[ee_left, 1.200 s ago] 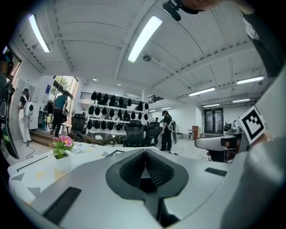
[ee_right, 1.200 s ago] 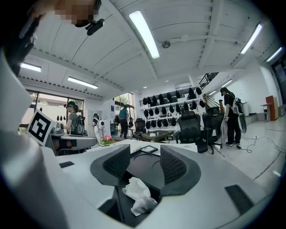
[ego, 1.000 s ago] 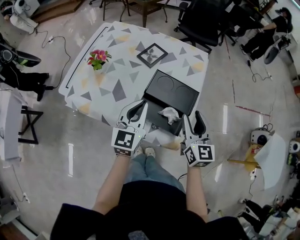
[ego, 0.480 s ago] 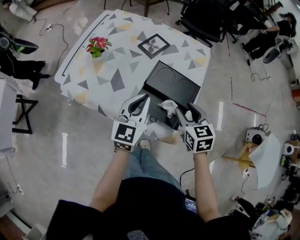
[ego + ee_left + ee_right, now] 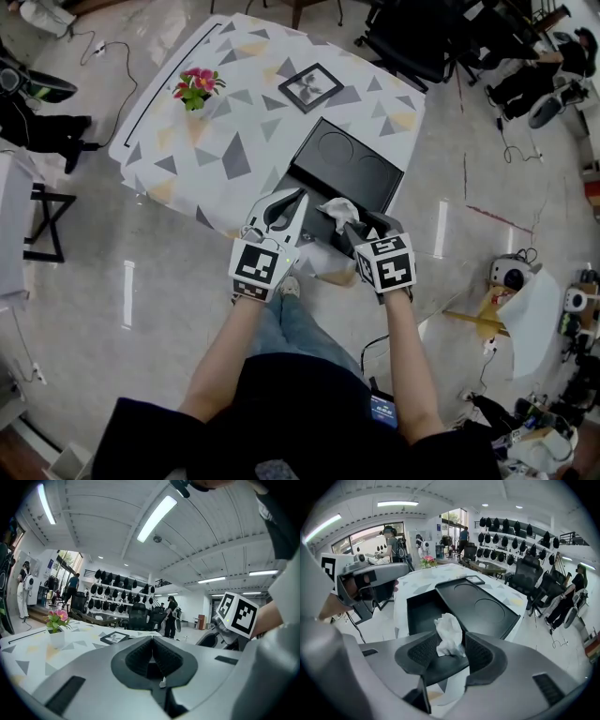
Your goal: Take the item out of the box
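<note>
- Right gripper jaws spread around the crumpled white item, not pinching it.
- Item sits in the black box at the table near edge; grip and lift-out likely left.
- Left gripper jaws pressed together, empty.

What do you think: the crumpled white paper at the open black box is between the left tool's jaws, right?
Not quite: it is the right tool, not the left. The right gripper view shows the crumpled white paper between that tool's parted jaws, at the open black box. The left tool has its jaws together.
</note>
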The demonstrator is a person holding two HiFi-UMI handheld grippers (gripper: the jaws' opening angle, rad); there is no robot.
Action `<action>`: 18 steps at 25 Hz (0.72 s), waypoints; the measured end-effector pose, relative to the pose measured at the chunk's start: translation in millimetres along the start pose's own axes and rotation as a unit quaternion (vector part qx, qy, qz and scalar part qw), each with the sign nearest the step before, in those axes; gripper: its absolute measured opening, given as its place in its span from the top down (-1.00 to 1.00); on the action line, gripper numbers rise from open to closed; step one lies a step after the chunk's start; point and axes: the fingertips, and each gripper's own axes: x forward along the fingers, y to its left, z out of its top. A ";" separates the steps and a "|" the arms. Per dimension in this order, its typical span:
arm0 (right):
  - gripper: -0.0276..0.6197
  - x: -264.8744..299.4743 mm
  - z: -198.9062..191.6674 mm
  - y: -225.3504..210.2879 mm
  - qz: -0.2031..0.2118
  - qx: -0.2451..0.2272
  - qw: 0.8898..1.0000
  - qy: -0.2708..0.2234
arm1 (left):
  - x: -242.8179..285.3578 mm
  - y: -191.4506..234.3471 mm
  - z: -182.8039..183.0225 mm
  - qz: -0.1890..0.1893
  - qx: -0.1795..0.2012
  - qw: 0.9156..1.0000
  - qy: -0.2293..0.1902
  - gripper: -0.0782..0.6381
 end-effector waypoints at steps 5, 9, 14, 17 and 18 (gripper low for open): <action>0.33 11.0 -11.1 2.1 -0.008 0.002 0.999 0.040 | 4.2 -4.1 -1.0 -0.005 0.000 1.000 0.002 0.73; 0.34 15.7 -14.4 -1.7 -0.025 0.000 0.998 0.062 | 5.3 -4.6 -0.8 -0.007 -0.001 1.000 0.002 0.73; 0.43 22.1 -18.9 -5.6 -0.036 -0.005 0.995 0.088 | 4.4 -3.7 -1.5 -0.006 -0.003 1.000 0.002 0.73; 0.50 25.3 -22.2 -5.6 -0.038 -0.015 0.994 0.101 | 2.6 -0.7 -1.9 -0.003 -0.003 1.000 0.002 0.73; 0.52 25.6 -22.7 -4.9 -0.038 -0.016 0.994 0.105 | 2.1 0.4 -1.9 -0.003 -0.003 1.000 0.002 0.73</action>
